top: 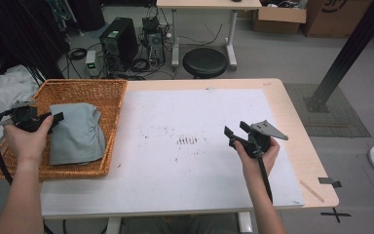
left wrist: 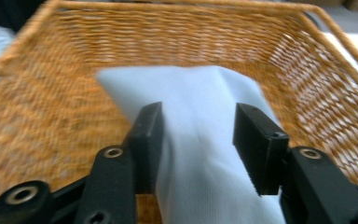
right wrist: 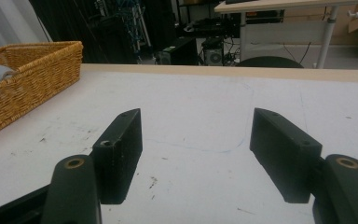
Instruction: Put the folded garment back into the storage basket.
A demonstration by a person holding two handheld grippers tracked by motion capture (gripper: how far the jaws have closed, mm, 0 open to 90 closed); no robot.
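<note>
A folded grey cloth [top: 75,134] lies in a wicker basket [top: 85,87] at the table's left end. My left gripper [top: 53,118] hovers at the cloth's left edge, over the basket. In the left gripper view its jaws stand apart [left wrist: 198,116] with the cloth [left wrist: 191,88] running between them; the pads do not squeeze it, and the basket wall [left wrist: 168,42] rises behind. My right gripper [top: 236,130] is held above the white mat at the right of the table. It is open [right wrist: 196,121] with nothing between its jaws. The basket [right wrist: 32,79] stands far to its left.
A white mat [top: 199,112] with dark scuff marks [top: 187,141] covers most of the wooden table. Beyond the far edge are a black stool [top: 204,62], a computer tower [top: 119,41] and another desk. A black slanted post [top: 345,53] rises at the right.
</note>
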